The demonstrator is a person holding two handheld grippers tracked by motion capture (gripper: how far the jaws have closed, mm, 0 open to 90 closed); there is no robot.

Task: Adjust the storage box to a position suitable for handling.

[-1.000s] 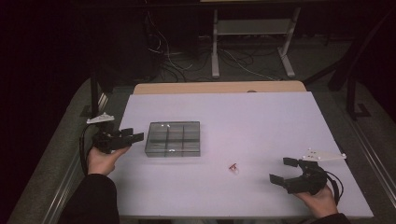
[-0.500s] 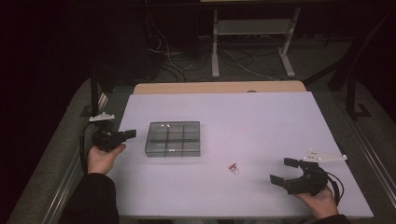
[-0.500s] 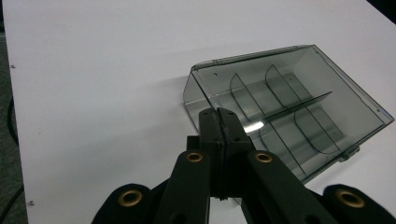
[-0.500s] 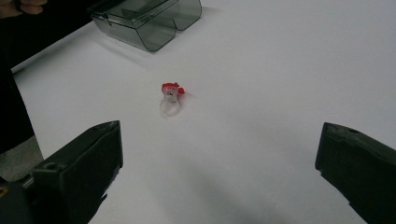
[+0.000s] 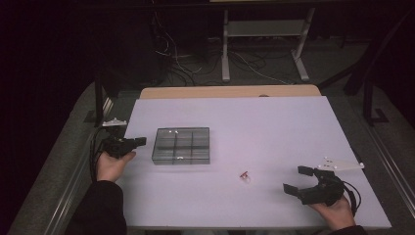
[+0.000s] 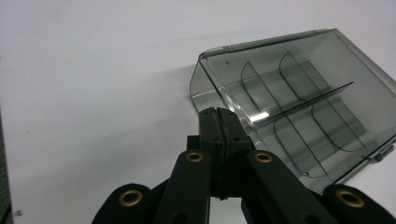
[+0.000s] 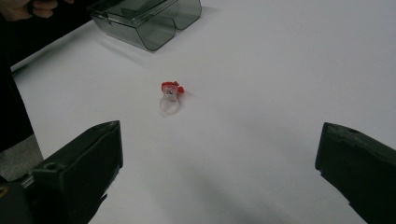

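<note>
Compartment box (image 5: pixel 181 145) of smoky clear plastic is seen lying flat on the white table (image 5: pixel 274 122), left of centre, its dividers forming a grid of small cells. The left tongs (image 5: pixel 140 141) are held just beside the box's left edge, their jaws pressed fully together with nothing between them; in the left gripper view the closed tips (image 6: pixel 218 114) are seen near a rounded corner of the box (image 6: pixel 289 116), though contact cannot be told. The jaws have just been closing on air. The right tongs (image 5: pixel 297 179) are held near the table's front right corner, jaws spread wide and empty. Between those jaws, farther off in the right gripper view, a small clear ring with a red top (image 7: pixel 170 95) is seen lying alone on the table, well apart from the box (image 7: pixel 149 18). In the high view the ring (image 5: pixel 244 176) is placed between the box and the right tongs.
</note>
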